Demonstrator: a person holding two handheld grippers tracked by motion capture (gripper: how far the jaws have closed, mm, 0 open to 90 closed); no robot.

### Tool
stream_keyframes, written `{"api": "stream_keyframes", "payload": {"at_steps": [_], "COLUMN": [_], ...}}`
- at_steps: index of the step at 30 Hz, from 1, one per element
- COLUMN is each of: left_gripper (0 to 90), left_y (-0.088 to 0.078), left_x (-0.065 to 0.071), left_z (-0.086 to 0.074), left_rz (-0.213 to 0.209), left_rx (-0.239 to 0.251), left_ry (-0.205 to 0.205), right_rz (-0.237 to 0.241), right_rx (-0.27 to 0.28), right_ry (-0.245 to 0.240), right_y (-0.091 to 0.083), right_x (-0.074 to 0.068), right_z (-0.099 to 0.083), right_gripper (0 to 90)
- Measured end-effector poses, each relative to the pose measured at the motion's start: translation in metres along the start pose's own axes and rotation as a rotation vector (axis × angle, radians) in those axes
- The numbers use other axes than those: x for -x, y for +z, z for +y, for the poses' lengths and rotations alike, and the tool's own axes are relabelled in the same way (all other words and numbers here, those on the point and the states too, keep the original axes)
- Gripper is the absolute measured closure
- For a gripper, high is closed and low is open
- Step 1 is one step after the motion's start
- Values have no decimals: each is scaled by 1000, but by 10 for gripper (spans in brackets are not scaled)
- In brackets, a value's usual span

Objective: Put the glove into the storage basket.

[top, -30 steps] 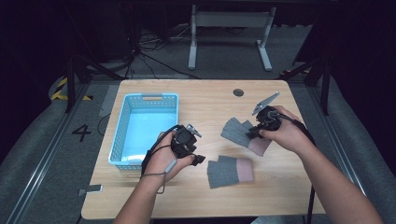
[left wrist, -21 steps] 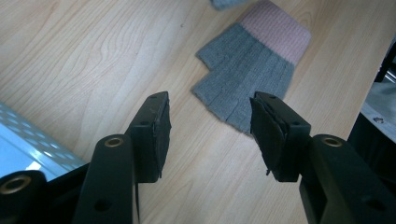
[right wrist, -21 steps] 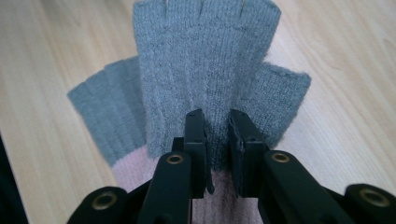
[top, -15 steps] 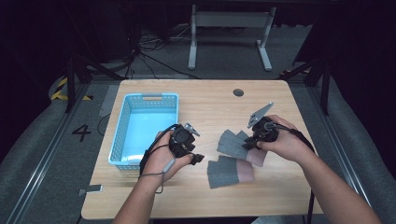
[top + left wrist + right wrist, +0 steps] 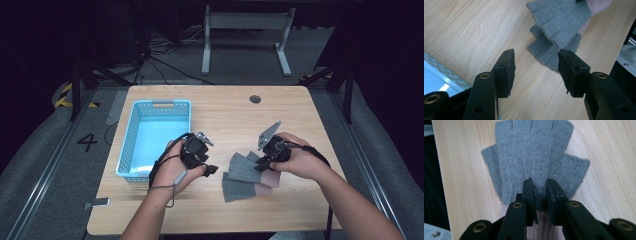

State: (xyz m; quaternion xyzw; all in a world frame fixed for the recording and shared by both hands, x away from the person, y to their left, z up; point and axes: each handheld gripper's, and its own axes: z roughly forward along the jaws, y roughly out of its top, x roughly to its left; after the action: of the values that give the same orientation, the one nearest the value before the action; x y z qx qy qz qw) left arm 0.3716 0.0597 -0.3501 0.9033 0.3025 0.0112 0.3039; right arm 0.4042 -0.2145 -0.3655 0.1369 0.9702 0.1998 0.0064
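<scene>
Two grey fingerless gloves with pink cuffs lie at the table's front middle. The upper glove (image 5: 244, 166) (image 5: 534, 152) overlaps the lower glove (image 5: 239, 189) (image 5: 549, 52). My right gripper (image 5: 260, 165) (image 5: 540, 192) is shut on the upper glove, pinching the knit where the grey meets the cuff, and its fingers fan out away from the jaws. My left gripper (image 5: 212, 170) (image 5: 536, 67) hovers open over bare wood just left of the gloves, with nothing between its pads.
A light blue plastic basket (image 5: 160, 104) (image 5: 439, 75) stands empty at the left, close to my left hand. A small dark round hole (image 5: 255, 99) sits near the table's far edge. Cables trail from both grippers.
My right gripper has carried its glove left, down and nearer the front edge, so it now overlaps the other glove. The left gripper has stayed put.
</scene>
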Motion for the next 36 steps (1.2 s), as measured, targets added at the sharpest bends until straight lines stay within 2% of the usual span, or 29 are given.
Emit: {"api": "stream_keyframes", "payload": {"at_steps": [7, 17, 18, 20, 36], "left_gripper": [486, 485, 484, 484, 484], "left_y": [-1, 0, 0, 0, 0], "left_x": [0, 0, 0, 0, 0], "left_z": [-2, -4, -4, -4, -6], "left_rz": [6, 6, 7, 9, 7], "left_rx": [-3, -9, -10, -10, -15], "left_ry": [-4, -7, -9, -11, -13], "right_rz": [36, 63, 75, 76, 92], "right_rx": [-9, -24, -33, -31, -45], "right_ry": [-59, -100, -93, -111, -145], "right_y": [12, 23, 23, 25, 29], "right_x": [-5, -8, -9, -7, -9], "right_z": [4, 6, 6, 6, 7], "right_gripper": [788, 788, 788, 788, 787]}}
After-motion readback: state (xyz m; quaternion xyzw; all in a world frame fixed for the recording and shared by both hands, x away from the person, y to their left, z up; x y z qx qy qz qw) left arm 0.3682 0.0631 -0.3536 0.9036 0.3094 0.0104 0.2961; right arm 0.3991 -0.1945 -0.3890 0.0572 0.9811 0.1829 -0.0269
